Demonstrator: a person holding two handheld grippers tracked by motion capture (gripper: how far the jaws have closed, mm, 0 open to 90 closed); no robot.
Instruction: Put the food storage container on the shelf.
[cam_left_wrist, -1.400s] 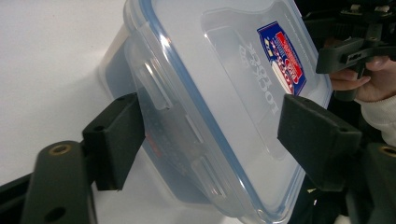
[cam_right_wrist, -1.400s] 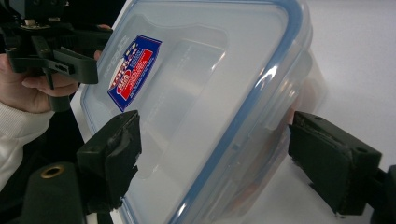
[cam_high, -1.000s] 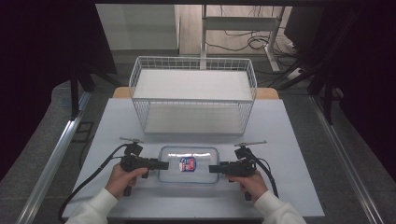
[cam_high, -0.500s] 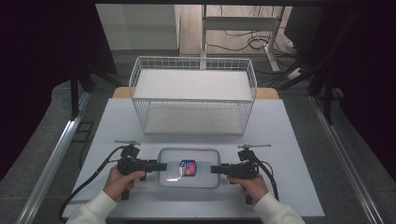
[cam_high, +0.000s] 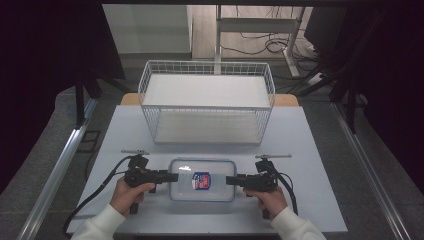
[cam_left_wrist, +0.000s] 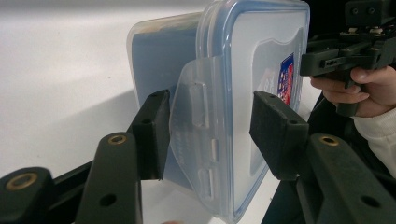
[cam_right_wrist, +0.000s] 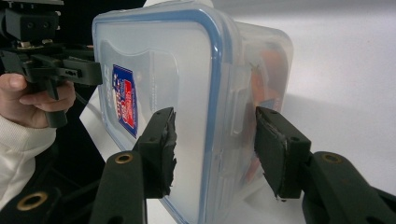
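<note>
A clear plastic container (cam_high: 202, 180) with a blue-rimmed lid and a red and blue label lies flat on the white table, near its front edge. My left gripper (cam_high: 172, 177) points at its left end and stands open. In the left gripper view its jaws straddle the end latch flap (cam_left_wrist: 196, 121), which sticks out from the lid, with the gripper (cam_left_wrist: 210, 135) apart from it. My right gripper (cam_high: 230, 180) points at the right end, also open. There its jaws (cam_right_wrist: 215, 144) sit either side of the lid edge and latch (cam_right_wrist: 236, 112).
A white wire basket (cam_high: 207, 102) stands behind the container across the table's middle. Bare table (cam_high: 310, 150) lies to either side of the hands. Cables trail from both grippers toward the front edge. A desk frame and floor cables are beyond the table.
Both grippers have drawn slightly outward from the container's middle and now hold still at its ends. The container has not moved.
</note>
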